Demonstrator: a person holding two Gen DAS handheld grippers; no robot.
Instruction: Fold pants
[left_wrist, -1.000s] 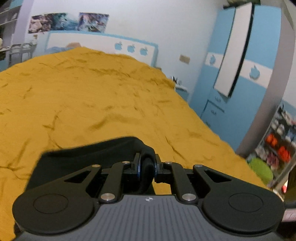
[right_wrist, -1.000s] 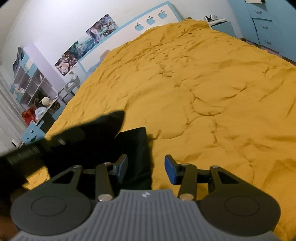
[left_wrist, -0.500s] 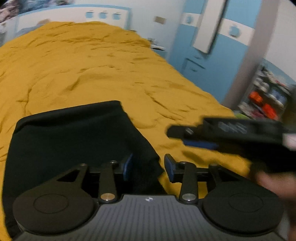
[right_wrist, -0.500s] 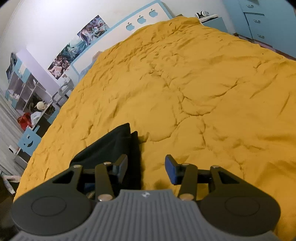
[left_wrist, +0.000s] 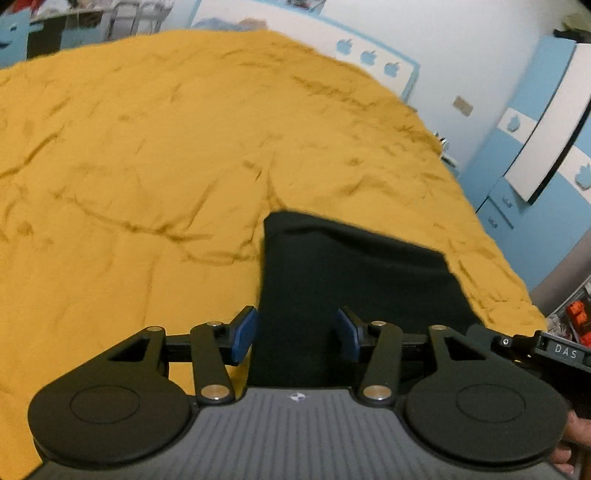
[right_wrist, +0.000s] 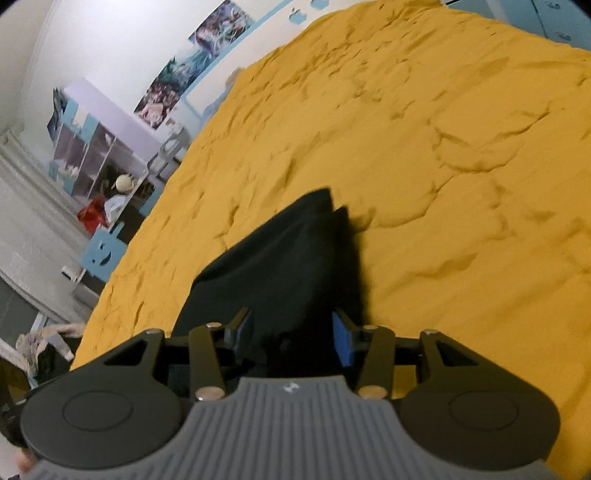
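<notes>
The black pants (left_wrist: 354, 273) lie folded in a compact stack on the yellow bedspread (left_wrist: 147, 155). My left gripper (left_wrist: 297, 334) is open, its blue pads either side of the near left edge of the stack, holding nothing. In the right wrist view the pants (right_wrist: 288, 258) run away from me, a pointed corner at the far end. My right gripper (right_wrist: 293, 336) is open over their near end, jaws apart, holding nothing. The right gripper's body (left_wrist: 546, 350) shows at the right edge of the left wrist view.
The yellow bedspread (right_wrist: 443, 147) fills most of both views. A blue and white wardrobe (left_wrist: 535, 147) stands to the right of the bed, shelves and a blue chair (right_wrist: 103, 254) to the left. A headboard with apple marks (left_wrist: 369, 59) is at the far end.
My left gripper let go of the pants fold and opened, then shifted to the stack's left edge. My right gripper moved left over the stack and stayed open.
</notes>
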